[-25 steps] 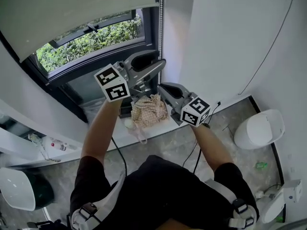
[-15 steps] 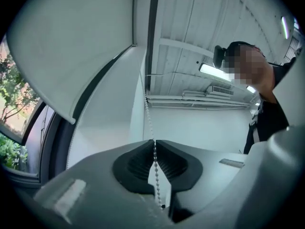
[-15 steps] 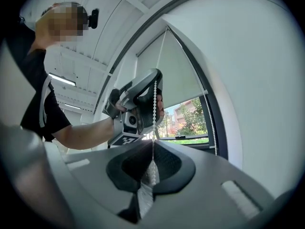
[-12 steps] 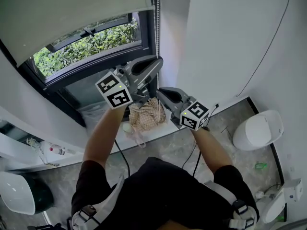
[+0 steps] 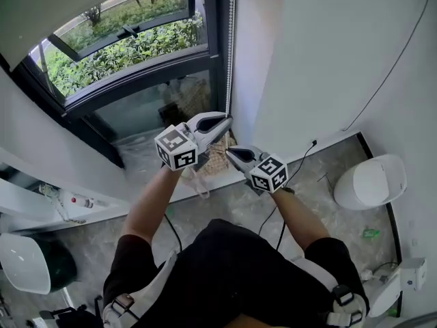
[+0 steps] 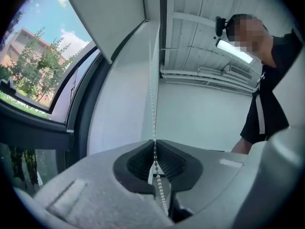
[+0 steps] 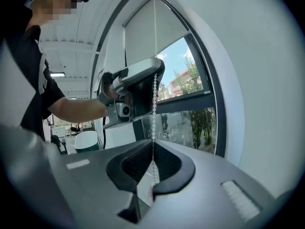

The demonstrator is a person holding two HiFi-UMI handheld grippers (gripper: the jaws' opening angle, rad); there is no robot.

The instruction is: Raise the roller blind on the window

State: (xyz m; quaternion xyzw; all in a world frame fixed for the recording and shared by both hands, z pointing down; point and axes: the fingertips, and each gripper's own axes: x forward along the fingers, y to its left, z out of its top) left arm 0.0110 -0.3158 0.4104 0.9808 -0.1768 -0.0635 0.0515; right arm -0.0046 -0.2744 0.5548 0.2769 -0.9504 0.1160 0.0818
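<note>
The roller blind [image 5: 61, 9] hangs high over the window [image 5: 123, 53], its lower edge near the top of the head view. Its white bead chain [image 5: 230, 53] runs down the right side of the frame. My left gripper [image 5: 225, 121] has just been closing and is shut on the chain [image 6: 153, 128], which passes between its pads. Just below it, my right gripper [image 5: 231, 154] is also shut on the chain [image 7: 154, 104]. The right gripper view shows the left gripper [image 7: 136, 92] on the chain above, with the blind [image 7: 152, 30] behind.
A patterned cloth bag [image 5: 213, 162] lies on the white sill [image 5: 147, 159] under the grippers. A white wall [image 5: 321, 60] stands close on the right. A white bin [image 5: 369, 182] and a black cable [image 5: 290, 173] are on the floor, and a dark basin [image 5: 34, 268] is at lower left.
Both grippers have come down along the chain. The blind's lower edge has gone up, so more window and greenery show.
</note>
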